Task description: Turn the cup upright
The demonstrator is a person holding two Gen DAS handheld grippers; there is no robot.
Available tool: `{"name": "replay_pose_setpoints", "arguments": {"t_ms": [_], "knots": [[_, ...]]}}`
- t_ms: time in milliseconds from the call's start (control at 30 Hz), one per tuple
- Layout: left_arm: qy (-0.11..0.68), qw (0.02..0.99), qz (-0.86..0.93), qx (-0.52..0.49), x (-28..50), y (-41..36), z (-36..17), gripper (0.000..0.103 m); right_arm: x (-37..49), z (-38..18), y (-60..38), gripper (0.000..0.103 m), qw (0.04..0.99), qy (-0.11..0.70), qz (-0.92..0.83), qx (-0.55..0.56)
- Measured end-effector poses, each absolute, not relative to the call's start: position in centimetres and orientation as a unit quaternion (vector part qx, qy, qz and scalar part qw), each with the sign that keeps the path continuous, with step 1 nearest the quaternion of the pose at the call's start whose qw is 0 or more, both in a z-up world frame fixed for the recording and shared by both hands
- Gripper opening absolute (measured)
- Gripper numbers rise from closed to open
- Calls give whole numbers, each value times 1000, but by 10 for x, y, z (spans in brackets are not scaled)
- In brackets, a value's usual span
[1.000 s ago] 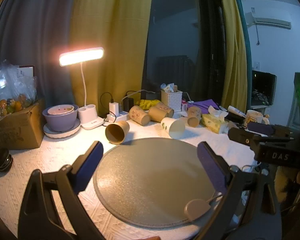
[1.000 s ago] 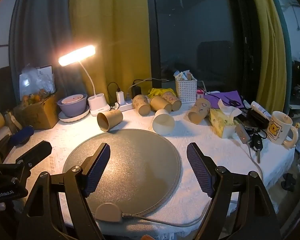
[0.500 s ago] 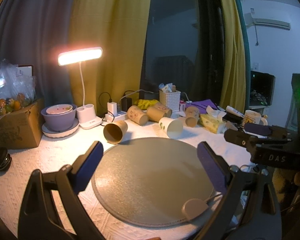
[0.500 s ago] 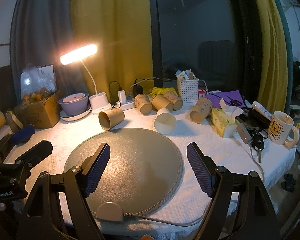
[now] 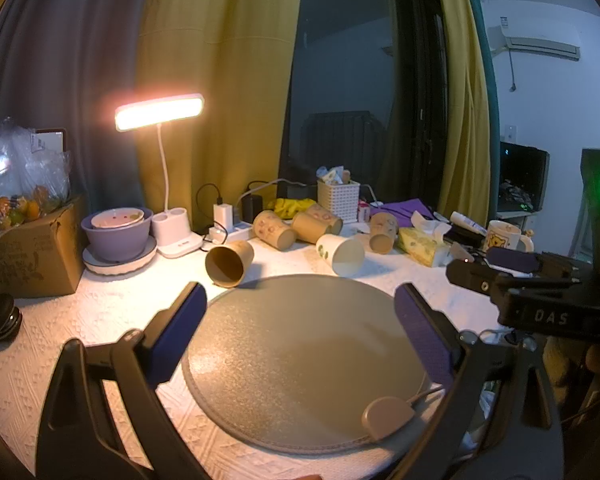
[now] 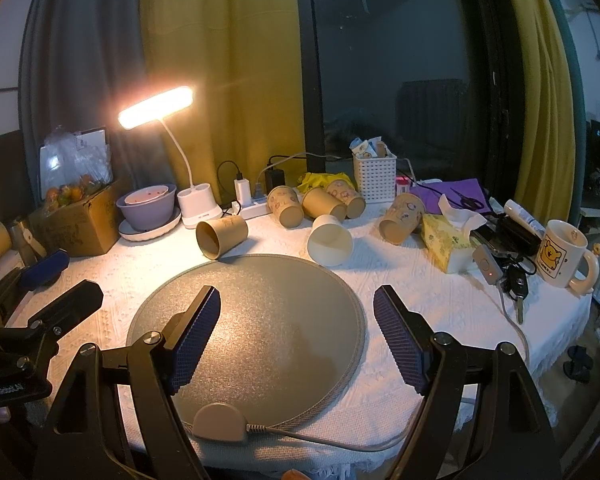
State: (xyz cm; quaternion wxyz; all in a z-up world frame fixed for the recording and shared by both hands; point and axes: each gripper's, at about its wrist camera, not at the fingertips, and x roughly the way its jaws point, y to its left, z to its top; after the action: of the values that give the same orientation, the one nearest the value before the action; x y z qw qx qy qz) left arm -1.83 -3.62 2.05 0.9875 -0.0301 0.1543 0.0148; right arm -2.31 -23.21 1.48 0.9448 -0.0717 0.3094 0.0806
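Both grippers, left [image 5: 296, 320] and right [image 6: 296, 334], fingers apart, empty; approach toppled brown paper cup [image 6: 221, 236] at round grey mat's [image 6: 260, 320] far edge, gripping mid-wall gently.

We note a round grey mat [image 6: 260, 312] lying on the desk [image 6: 440, 304], nearest us. Behind the mat's far left edge a brown paper cup [image 6: 221, 236] lies on its side; behind its far right edge lies a white paper cup [image 6: 329, 240]. Farther back, three patterned brown paper cups [image 6: 314, 204] lie in a row before a white slotted basket [image 6: 375, 178]; another patterned paper cup [image 6: 401, 218] lies to their right. A white desk lamp [image 6: 198, 204] stands left of the row, beside a purple bowl on a plate [image 6: 150, 212]. At far right stands a bear-print mug [image 6: 562, 254], a yellow tissue pack [image 6: 448, 242] between it and the cups.
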Motion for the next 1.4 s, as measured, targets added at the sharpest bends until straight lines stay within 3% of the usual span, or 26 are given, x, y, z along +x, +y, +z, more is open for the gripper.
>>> {"name": "replay_pose_setpoints", "arguments": {"t_ms": [1400], "knots": [[155, 987, 13, -35, -20, -38, 20, 96, -22, 15, -232, 82, 944, 311, 81, -71]]}}
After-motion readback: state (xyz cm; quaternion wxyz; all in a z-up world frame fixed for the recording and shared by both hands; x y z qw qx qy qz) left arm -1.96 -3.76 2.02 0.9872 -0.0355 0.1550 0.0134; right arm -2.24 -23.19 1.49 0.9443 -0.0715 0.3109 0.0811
